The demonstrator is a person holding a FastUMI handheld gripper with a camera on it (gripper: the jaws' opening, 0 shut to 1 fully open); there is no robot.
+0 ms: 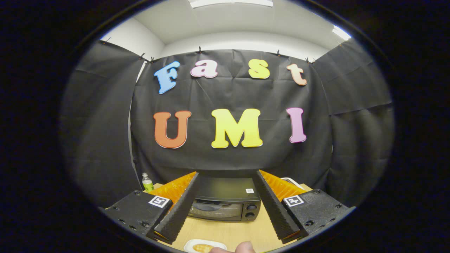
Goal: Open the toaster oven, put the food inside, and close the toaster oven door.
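Note:
A black toaster oven (226, 203) stands on the wooden table (242, 232), its glass door closed and two knobs on its right side. My gripper (226, 175) is held high above the table, open, with nothing between its fingers; the oven shows through the gap, well beyond them. Near the table's front edge lies a white plate (191, 244) with a yellowish piece of food (203, 248) on it. A person's fingertip (245, 247) shows just to the right of the plate.
A small green-labelled bottle (147, 182) stands at the back left of the table, beside the oven. A white object (291, 181) peeks out behind the right finger. Black cloth walls close in the booth behind the table.

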